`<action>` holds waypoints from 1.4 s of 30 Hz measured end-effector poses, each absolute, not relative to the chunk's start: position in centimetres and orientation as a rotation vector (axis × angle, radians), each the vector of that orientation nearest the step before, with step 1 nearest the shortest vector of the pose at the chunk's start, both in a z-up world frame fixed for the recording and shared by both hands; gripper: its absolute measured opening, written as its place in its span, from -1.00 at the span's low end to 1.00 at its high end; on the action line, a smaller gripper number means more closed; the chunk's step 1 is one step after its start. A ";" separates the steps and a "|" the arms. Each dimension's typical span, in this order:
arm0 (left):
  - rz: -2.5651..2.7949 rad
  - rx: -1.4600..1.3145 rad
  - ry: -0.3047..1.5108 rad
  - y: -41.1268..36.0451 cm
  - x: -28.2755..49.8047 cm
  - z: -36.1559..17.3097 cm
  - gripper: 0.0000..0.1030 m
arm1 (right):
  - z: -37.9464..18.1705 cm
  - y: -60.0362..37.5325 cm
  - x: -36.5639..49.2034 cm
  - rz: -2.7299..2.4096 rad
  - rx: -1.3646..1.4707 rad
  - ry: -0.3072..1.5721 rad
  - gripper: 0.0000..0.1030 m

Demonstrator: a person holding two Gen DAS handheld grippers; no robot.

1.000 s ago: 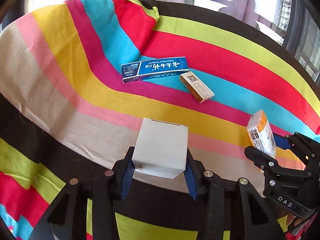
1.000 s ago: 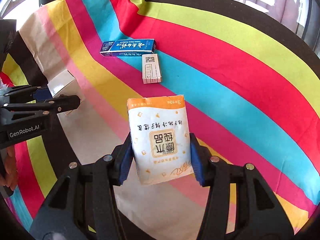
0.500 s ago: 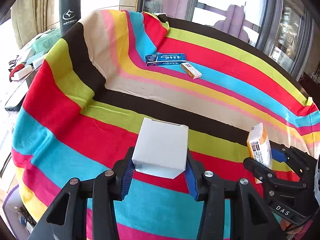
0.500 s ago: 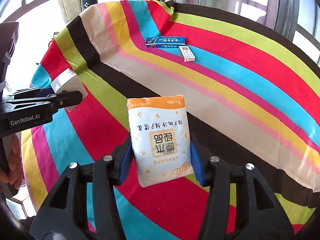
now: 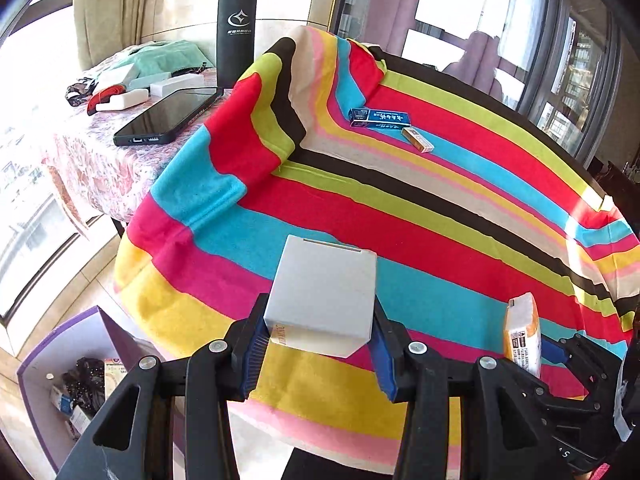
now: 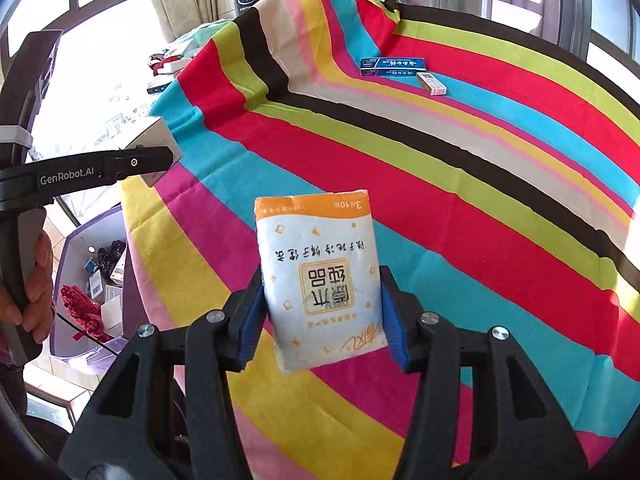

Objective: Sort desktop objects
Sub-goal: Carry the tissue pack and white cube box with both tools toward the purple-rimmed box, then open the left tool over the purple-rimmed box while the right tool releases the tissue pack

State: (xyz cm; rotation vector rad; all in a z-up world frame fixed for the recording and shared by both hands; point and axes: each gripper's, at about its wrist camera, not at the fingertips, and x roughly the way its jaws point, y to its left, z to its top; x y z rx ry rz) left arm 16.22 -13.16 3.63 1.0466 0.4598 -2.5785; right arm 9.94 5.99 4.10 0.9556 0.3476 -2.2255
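Observation:
My left gripper [image 5: 318, 354] is shut on a white box [image 5: 322, 296] and holds it in the air over the near edge of the striped cloth [image 5: 440, 216]. My right gripper [image 6: 322, 324] is shut on an orange and white tissue pack [image 6: 320, 280], also held above the cloth [image 6: 480, 184]. A blue toothpaste box [image 5: 380, 119] [image 6: 392, 67] and a small tan box [image 5: 417, 139] [image 6: 431, 83] lie on the far part of the cloth. The right gripper with its pack [image 5: 522, 334] shows at the lower right of the left wrist view.
A purple bin [image 5: 64, 344] [image 6: 78, 248] holding several small items stands on the floor at the lower left. A side table [image 5: 92, 148] at the left carries a black phone [image 5: 168, 116], a dark flask [image 5: 237, 28] and small clutter. Windows lie beyond.
Both grippers have pulled back and up from the cloth with their loads still held. The side table, flask and purple bin have come into view.

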 end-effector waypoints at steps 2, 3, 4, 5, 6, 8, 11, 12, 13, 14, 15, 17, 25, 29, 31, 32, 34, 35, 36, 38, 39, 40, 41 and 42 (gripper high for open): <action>-2.571 1.027 0.487 -14.2 18.1 3.7 -0.10 | 4.1 5.3 10.7 -2.210 0.954 0.362 0.06; -2.563 1.014 0.498 -14.8 19.0 3.7 -0.10 | 4.0 4.8 11.1 -2.201 0.950 0.372 0.06; -2.549 1.001 0.507 -15.4 20.0 3.6 -0.10 | 4.0 4.3 11.5 -2.195 0.945 0.386 0.06; -2.535 0.989 0.515 -16.0 20.9 3.6 -0.10 | 3.9 3.8 11.9 -2.184 0.939 0.400 0.06; -2.520 0.976 0.530 -16.5 21.9 3.5 -0.10 | 3.9 3.2 12.4 -2.170 0.935 0.413 0.06; -2.488 0.951 0.570 -17.7 24.0 3.3 -0.10 | 3.9 2.0 13.5 -2.147 0.913 0.439 0.06; -2.427 0.912 0.616 -19.8 27.0 3.0 -0.10 | 3.9 -0.3 15.2 -2.085 0.887 0.493 0.06; -2.408 0.901 0.634 -20.6 28.0 2.8 -0.10 | 3.8 -1.2 15.8 -2.059 0.878 0.511 0.06; -2.387 0.891 0.651 -21.3 28.9 2.7 -0.10 | 3.7 -2.1 16.4 -2.028 0.871 0.529 0.06; -2.365 0.883 0.660 -22.0 29.7 2.6 -0.10 | 3.6 -3.1 17.1 -1.996 0.864 0.546 0.06; -2.342 0.874 0.667 -22.8 30.5 2.4 -0.10 | 3.6 -4.0 17.7 -1.967 0.855 0.561 0.06; -2.304 0.857 0.693 -24.3 32.0 2.1 -0.10 | 3.3 -6.0 19.0 -1.893 0.842 0.593 0.06; -2.183 0.818 0.762 -28.9 36.2 0.4 -0.10 | 1.9 -13.1 24.3 -1.669 0.777 0.743 0.06; -2.130 0.828 0.781 -30.5 37.4 -0.6 -0.10 | 1.3 -16.1 26.5 -1.601 0.730 0.796 0.06; -2.103 0.840 0.789 -31.1 38.0 -1.2 -0.10 | 1.1 -17.6 27.3 -1.571 0.719 0.807 0.06; -2.088 0.841 0.789 -31.4 38.4 -1.5 -0.10 | 1.0 -18.2 27.6 -1.555 0.714 0.810 0.07; -2.060 0.843 0.798 -32.1 39.0 -1.9 -0.09 | 0.6 -19.4 28.4 -1.527 0.703 0.817 0.08; -2.047 0.849 0.806 -32.4 39.3 -2.1 -0.07 | 0.4 -20.0 28.6 -1.513 0.704 0.812 0.09; -2.033 0.854 0.814 -32.6 39.6 -2.3 -0.03 | 0.3 -20.4 28.6 -1.500 0.711 0.797 0.10; -2.007 0.854 0.825 -33.1 40.1 -2.5 0.38 | 0.3 -21.0 28.5 -1.493 0.731 0.766 0.12; -2.007 0.846 0.829 -33.1 40.3 -2.5 0.46 | 0.3 -21.0 28.3 -1.501 0.736 0.752 0.22; -2.012 0.832 0.831 -33.1 40.5 -2.4 0.55 | 0.4 -20.9 28.0 -1.508 0.740 0.736 0.27; -2.016 0.820 0.830 -33.0 40.7 -2.2 0.59 | 0.5 -20.5 27.7 -1.513 0.746 0.720 0.35; -2.019 0.814 0.826 -32.8 40.6 -2.1 0.59 | 0.6 -20.2 27.3 -1.518 0.755 0.703 0.35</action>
